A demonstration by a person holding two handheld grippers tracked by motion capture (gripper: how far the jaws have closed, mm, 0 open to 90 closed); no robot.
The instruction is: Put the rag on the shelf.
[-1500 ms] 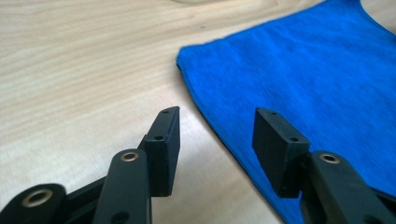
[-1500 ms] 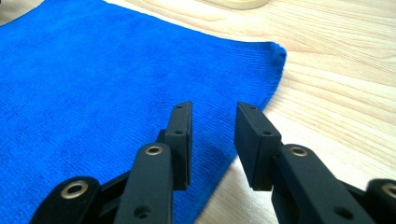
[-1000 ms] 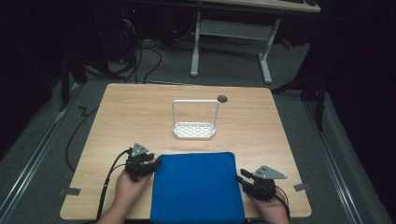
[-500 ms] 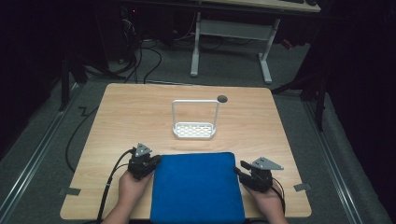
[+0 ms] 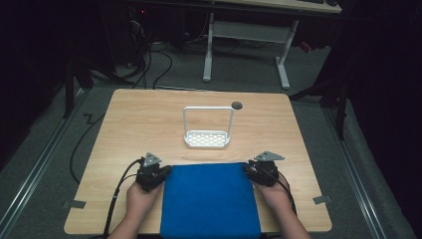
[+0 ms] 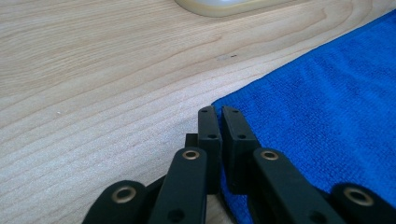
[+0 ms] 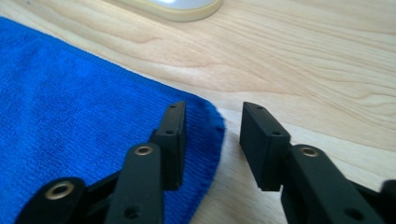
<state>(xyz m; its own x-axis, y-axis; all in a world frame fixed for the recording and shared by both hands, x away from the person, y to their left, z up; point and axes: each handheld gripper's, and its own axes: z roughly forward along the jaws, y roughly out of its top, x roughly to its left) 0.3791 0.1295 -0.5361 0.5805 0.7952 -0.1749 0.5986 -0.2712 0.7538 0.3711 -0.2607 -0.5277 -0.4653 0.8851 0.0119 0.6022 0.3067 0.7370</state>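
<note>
A blue cloth [image 5: 209,199] lies flat on the near middle of the wooden table [image 5: 139,114]. My left gripper [image 5: 166,172] is at the cloth's far left corner. In the left gripper view the jaws [image 6: 219,116] stand pressed together on that corner of the cloth [image 6: 327,93]. My right gripper [image 5: 247,170] is at the far right corner. Its jaws [image 7: 212,116] are open and have just been closing. They straddle the edge of the cloth [image 7: 70,93], one jaw over the fabric, the other over bare wood.
A white wire rack [image 5: 208,138] with a tall handle loop stands mid-table beyond the cloth; its base shows in the left gripper view [image 6: 224,4] and the right gripper view [image 7: 177,7]. A dark round hole [image 5: 237,105] lies behind it. Cables trail off the table's left.
My right gripper has moved forward and left to the cloth's far right corner. The left hand stayed put while its jaws closed at the far left corner.
</note>
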